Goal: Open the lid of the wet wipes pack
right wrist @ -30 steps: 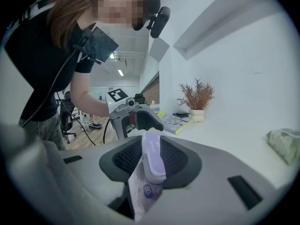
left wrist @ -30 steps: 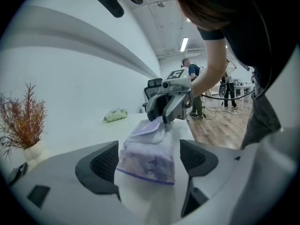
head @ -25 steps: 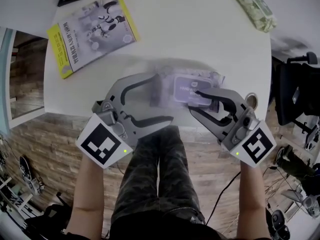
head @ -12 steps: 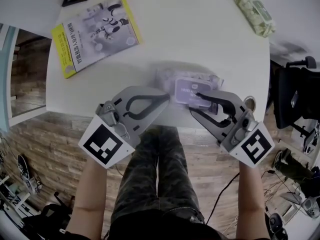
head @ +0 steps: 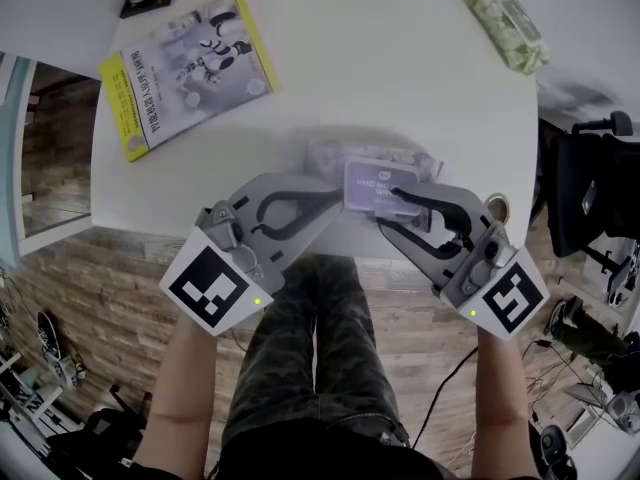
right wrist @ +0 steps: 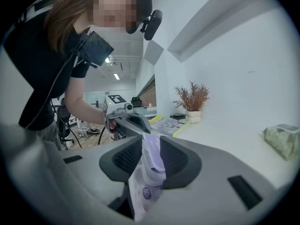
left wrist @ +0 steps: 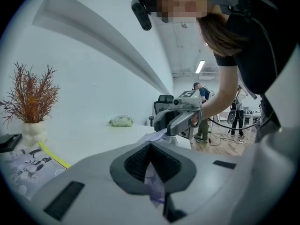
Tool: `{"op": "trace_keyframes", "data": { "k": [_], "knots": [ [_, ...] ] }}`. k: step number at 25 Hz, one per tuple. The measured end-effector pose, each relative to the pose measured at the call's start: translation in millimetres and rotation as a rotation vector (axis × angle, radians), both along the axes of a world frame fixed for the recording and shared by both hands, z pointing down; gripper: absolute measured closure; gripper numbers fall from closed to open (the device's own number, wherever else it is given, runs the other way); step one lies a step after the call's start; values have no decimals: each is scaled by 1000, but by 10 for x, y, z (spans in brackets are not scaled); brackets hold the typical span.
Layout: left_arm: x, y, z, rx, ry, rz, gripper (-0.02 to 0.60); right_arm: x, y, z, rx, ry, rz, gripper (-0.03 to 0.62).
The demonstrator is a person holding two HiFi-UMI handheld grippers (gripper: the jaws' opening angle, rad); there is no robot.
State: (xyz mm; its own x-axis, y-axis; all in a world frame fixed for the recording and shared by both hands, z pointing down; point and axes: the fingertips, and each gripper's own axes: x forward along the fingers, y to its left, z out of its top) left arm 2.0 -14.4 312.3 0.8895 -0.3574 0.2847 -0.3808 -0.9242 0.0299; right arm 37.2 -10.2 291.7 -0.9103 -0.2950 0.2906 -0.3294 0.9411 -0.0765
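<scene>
Head view looks steeply down on the near edge of the table (head: 400, 88). The two gripper views sit low and close there, facing each other across the wet wipes pack (head: 378, 183), which all share.

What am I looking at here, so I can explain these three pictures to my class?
No robot: a person holds a two-jawed gripper in each hand. One picture looks down from a head camera; the other two come from cameras riding on each gripper, looking along its jaws. On the white table lie a yellow-edged booklet and a green pack. At the near edge, the left gripper is pinched shut on the wrapper of a purple wet wipes pack; the right gripper clamps its other side.
</scene>
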Motion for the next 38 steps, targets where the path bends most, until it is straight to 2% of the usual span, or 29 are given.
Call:
{"op": "trace_keyframes", "data": {
  "k": [11,13,15,19,38],
  "knots": [
    [2,-80,-10,-5,0,-18,570,433,-72,-35,-13,-35,129,466],
    [9,-91,-17,-4,0,-21,569,512,-76,-23,-10,-29,149,491],
    [18,-100,-29,0,-1,-19,570,550,-79,-3,-5,-19,164,547],
    [17,-125,-32,-3,-1,-28,571,550,-93,45,-4,-8,174,571],
    [11,-251,-8,-15,-7,-47,569,524,-281,115,-18,-9,186,574]
  ]
}}
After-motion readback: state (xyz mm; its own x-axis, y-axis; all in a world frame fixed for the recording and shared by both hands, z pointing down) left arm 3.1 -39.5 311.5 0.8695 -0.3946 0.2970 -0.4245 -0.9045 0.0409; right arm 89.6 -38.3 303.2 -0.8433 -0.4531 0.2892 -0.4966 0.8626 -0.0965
